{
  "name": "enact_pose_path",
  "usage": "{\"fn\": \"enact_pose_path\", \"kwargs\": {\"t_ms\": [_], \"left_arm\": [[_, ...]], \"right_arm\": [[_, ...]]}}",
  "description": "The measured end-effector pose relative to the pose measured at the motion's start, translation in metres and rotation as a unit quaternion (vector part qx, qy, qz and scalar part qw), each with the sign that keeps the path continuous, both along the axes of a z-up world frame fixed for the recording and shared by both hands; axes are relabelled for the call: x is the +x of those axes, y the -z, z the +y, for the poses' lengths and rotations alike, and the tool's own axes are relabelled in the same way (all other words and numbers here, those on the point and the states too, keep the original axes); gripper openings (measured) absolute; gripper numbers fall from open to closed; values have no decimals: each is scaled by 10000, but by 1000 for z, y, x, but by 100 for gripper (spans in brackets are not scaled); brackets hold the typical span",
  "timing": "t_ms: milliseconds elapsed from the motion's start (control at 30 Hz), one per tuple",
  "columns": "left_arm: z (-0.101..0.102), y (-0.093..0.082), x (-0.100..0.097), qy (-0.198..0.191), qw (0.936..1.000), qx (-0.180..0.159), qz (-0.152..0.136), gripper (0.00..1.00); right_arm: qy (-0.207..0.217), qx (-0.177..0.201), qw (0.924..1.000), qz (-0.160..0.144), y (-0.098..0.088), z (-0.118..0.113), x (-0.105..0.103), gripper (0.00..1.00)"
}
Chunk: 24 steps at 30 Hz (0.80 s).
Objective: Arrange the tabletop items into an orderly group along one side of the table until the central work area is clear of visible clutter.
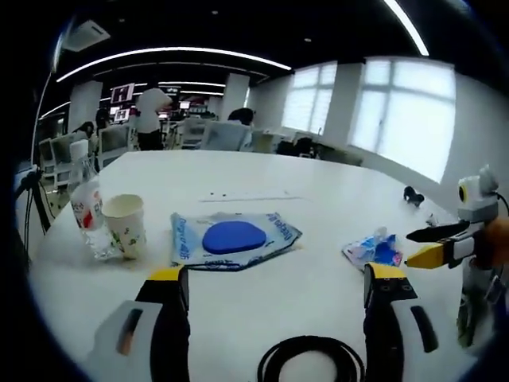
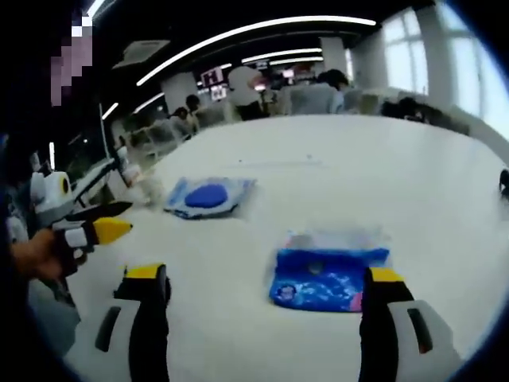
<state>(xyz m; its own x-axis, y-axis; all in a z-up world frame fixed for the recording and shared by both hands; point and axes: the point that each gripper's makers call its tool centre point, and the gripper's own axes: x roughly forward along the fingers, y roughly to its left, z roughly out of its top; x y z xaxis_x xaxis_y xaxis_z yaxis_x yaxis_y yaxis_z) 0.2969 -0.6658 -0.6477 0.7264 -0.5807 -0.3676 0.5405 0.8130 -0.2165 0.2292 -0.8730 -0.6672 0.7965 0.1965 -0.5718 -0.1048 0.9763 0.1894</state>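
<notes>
1. In the left gripper view, the left gripper [image 1: 274,298] is held low over the white surface [image 1: 318,207], its fingers [image 1: 169,306] spread wide with nothing between them
2. A wet-wipe pack with a blue lid [image 1: 233,238] is seen lying flat just ahead of those fingers, near the middle of the surface
3. A paper cup [image 1: 125,224] is found upright to the left of the pack, touching or just beside a clear plastic bottle [image 1: 86,208] with a red label
4. A crumpled blue packet [image 1: 374,248] is seen lying to the right; the right gripper [image 1: 415,245] comes in beside it, its yellow tip and black tip parted
5. In the right gripper view, the right gripper's fingers [image 2: 387,314] are held wide apart and empty, with the blue packet [image 2: 326,274] lying flat just ahead between them
6. The left gripper [image 2: 107,221] is seen at the left edge, tips parted; the wipe pack [image 2: 208,196] lies further out
7. A black ring [image 1: 312,362] is seen low between the left fingers; what it is cannot be told
</notes>
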Motion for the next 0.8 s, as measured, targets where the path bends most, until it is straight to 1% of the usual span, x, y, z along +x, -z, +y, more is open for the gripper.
{"fn": "enact_pose_path", "kwargs": {"t_ms": [100,233,333,467,567,800], "left_arm": [[-9,3,-4,114,9999,11,48,94],[-25,3,-10,245,9996,-112,110,96],[-41,4,-16,431,9989,-123,122,97],[-68,7,-24,729,9971,-155,179,100],[-88,10,-31,969,9950,-134,220,100],[-122,15,-37,1336,9907,-57,254,100]], "right_arm": [[163,28,9999,25,3,-11,-11,100],[338,81,9994,45,7,-23,-21,100],[467,90,9988,68,11,-33,-29,100],[591,97,9982,93,14,-44,-37,100],[683,105,9976,100,15,-51,-41,100],[888,124,9959,101,17,-72,-43,100]]}}
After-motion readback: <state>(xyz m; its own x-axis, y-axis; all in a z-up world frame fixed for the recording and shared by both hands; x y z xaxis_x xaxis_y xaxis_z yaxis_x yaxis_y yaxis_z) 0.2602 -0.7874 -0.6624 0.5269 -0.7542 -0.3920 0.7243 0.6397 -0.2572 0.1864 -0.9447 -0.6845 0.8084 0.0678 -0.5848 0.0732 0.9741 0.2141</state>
